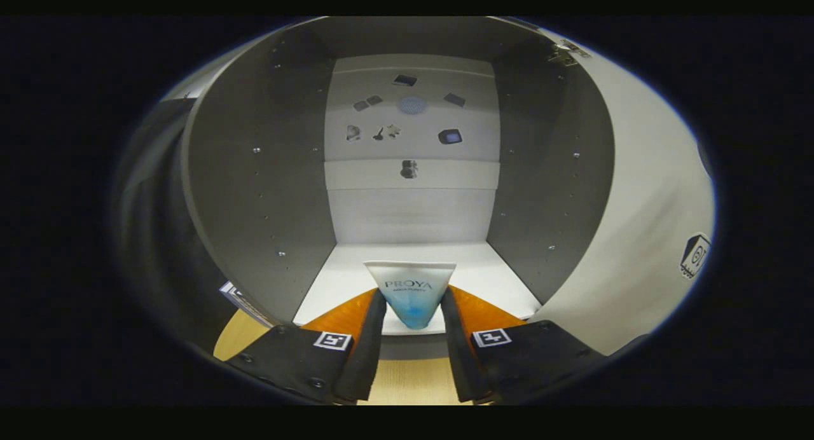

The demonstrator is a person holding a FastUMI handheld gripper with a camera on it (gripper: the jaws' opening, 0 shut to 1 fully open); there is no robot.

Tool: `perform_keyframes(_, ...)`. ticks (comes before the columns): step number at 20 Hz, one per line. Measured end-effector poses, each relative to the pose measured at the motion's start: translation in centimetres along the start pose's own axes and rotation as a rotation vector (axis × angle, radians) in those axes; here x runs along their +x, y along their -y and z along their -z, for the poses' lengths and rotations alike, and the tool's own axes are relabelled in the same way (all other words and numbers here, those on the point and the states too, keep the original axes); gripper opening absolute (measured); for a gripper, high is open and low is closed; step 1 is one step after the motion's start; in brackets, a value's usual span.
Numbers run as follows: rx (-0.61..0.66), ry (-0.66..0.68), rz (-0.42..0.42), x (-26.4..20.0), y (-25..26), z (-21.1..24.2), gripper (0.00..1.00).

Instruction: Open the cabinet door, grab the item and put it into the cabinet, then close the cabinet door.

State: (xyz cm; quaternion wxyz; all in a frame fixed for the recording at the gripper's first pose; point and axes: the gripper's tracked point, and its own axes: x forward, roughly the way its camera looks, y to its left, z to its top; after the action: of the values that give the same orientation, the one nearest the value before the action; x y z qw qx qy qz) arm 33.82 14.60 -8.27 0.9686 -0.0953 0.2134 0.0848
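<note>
A white and blue tube (411,292) stands upright between my fingers, crimped flat end up. My gripper (412,309) is shut on the tube, both fingers pressing its lower sides. Straight ahead is the open cabinet (254,192), with grey side walls and a white back panel. Its white floor shelf (489,281) lies just beyond and under the tube. The cabinet door (642,224) is swung open to the right of my fingers, white, with a small sticker near its outer edge.
Several small stickers and marks dot the back panel (411,119) of the cabinet. A pale wooden surface (413,379) lies below my fingers, in front of the cabinet. A hinge (568,51) shows at the top of the door.
</note>
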Motion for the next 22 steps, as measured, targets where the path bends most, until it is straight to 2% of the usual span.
perform_keyframes(3, 0.011, -0.061, -0.006, 2.2, -0.2, 1.3, 0.56)
perform_keyframes(9, 0.029, -0.100, 0.020, 4.1, -0.2, 2.8, 0.57)
perform_keyframes(12, 0.027, -0.064, 0.043, 4.1, 0.1, 2.2, 0.61)
perform_keyframes(14, 0.026, -0.056, 0.049, 3.3, 0.1, 2.1, 0.74)
perform_keyframes(15, 0.025, -0.045, 0.053, 2.9, 0.1, 2.1, 0.86)
perform_keyframes(16, 0.022, -0.035, 0.056, 2.2, 0.0, 2.1, 0.89)
perform_keyframes(17, 0.020, -0.018, 0.060, 1.3, 0.1, 2.0, 0.99)
perform_keyframes(22, -0.001, 0.065, 0.012, -5.7, -1.3, 2.5, 1.00)
